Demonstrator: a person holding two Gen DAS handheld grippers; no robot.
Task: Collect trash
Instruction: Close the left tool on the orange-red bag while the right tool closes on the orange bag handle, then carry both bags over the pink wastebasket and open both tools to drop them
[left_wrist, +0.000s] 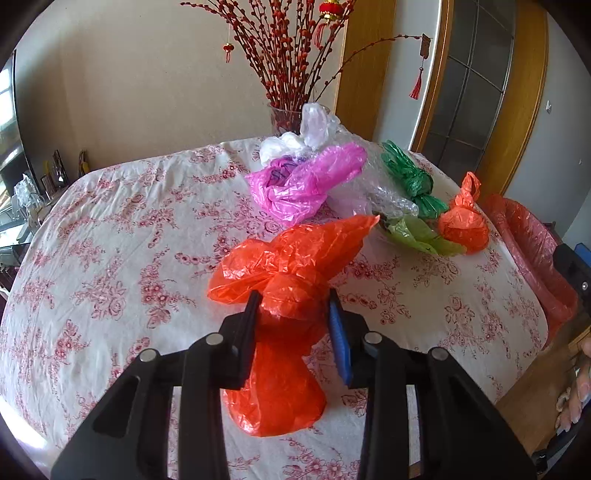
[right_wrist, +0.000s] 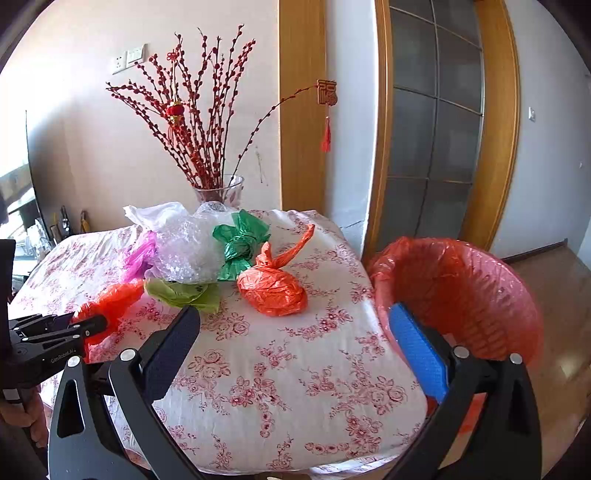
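Two tongs worked the tabletop: the left tongs had narrowed onto the knotted orange bag at its neck, evidently for lifting, while the right tongs stood wide and empty beside the lined bin, which waited at the edge to receive trash.

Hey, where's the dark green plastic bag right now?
On the floral tablecloth, far side: the dark green bag sits between the bubble wrap and the small knotted orange bag.

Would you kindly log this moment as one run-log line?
left tool: shut on large orange bag | right tool: open, empty | lined bin: beside table | small orange bag: on table
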